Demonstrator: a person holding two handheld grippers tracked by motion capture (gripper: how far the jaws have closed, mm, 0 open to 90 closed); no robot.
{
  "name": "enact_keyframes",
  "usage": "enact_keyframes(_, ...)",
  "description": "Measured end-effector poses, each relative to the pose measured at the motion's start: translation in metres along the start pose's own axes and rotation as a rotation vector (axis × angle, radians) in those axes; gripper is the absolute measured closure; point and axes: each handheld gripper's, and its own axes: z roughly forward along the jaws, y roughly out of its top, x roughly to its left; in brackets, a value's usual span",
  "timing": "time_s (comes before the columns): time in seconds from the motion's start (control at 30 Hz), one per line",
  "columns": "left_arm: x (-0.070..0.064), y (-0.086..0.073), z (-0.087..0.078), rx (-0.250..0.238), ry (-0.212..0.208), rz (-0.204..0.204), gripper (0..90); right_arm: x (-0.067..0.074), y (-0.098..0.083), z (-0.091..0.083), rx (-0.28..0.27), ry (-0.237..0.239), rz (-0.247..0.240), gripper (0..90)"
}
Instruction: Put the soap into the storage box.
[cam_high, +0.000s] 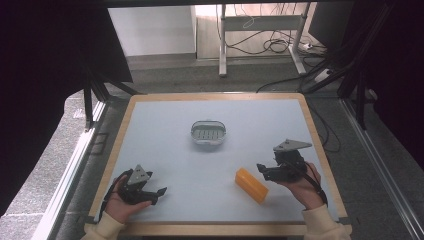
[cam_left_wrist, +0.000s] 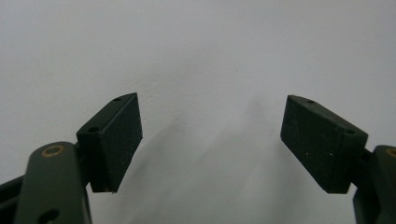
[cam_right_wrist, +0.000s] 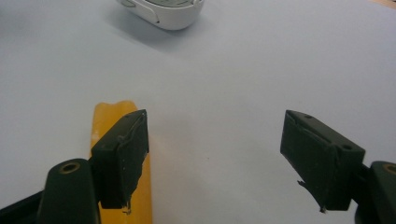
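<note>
Nearest the high camera, two hands hold the left gripper (cam_high: 161, 191) and right gripper (cam_high: 260, 169), both spread apart and empty; the orange block (cam_high: 251, 185) lies just beside the right one, well apart from the white basket (cam_high: 208, 132). Left gripper view: bare table (cam_left_wrist: 196, 56). Right gripper view: block partly behind one jaw; judging by this, nothing is grasped yet, and gripping it next calls for straddling it, with nothing in the way.

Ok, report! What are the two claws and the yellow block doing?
Left gripper open, empty. Right gripper open, beside flat orange-yellow block, not gripping. White oval slotted dish farther back. Nothing blocking.
</note>
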Motion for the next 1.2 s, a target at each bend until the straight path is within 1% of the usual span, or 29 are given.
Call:
enact_keyframes(0.07,0.0,0.0,0.0,0.002,0.0,0.001,20.4,0.002,0.003,0.0,0.005,0.008,-0.008,23.8)
enact_keyframes(0.1,0.001,0.0,0.0,0.01,0.0,0.011,20.3,0.004,0.004,0.0,0.008,0.011,-0.015,23.8)
enact_keyframes(0.27,0.0,0.0,0.0,0.003,-0.001,0.005,20.4,0.011,0.01,0.003,0.027,0.025,-0.036,23.8)
enact_keyframes(0.47,0.0,0.0,0.0,0.002,-0.001,0.0,20.4,0.018,0.013,0.004,0.053,0.039,-0.056,23.8)
enact_keyframes(0.67,0.0,0.0,0.0,0.0,0.0,0.001,20.4,0.026,0.015,0.007,0.104,0.055,-0.083,23.8)
enact_keyframes(0.7,0.0,0.0,0.0,0.0,0.0,0.002,20.4,0.027,0.015,0.008,0.115,0.058,-0.081,23.8)
enact_keyframes(0.87,0.0,0.0,0.0,0.001,0.0,0.003,20.4,0.036,0.014,0.015,0.168,0.077,-0.103,23.6)
enact_keyframes(0.97,-0.001,0.0,0.0,0.001,0.0,0.003,20.3,0.039,0.014,0.018,0.18,0.082,-0.107,23.7)
enact_keyframes(1.0,-0.001,0.0,-0.001,-0.001,0.001,0.003,20.3,0.041,0.013,0.021,0.199,0.087,-0.114,24.2)
enact_keyframes(1.1,0.0,0.0,-0.001,-0.004,0.002,0.002,20.4,0.045,0.011,0.024,0.22,0.099,-0.118,26.2)
enact_keyframes(1.2,0.0,0.0,-0.001,-0.002,0.0,0.002,20.4,0.048,0.011,0.027,0.244,0.106,-0.132,29.3)
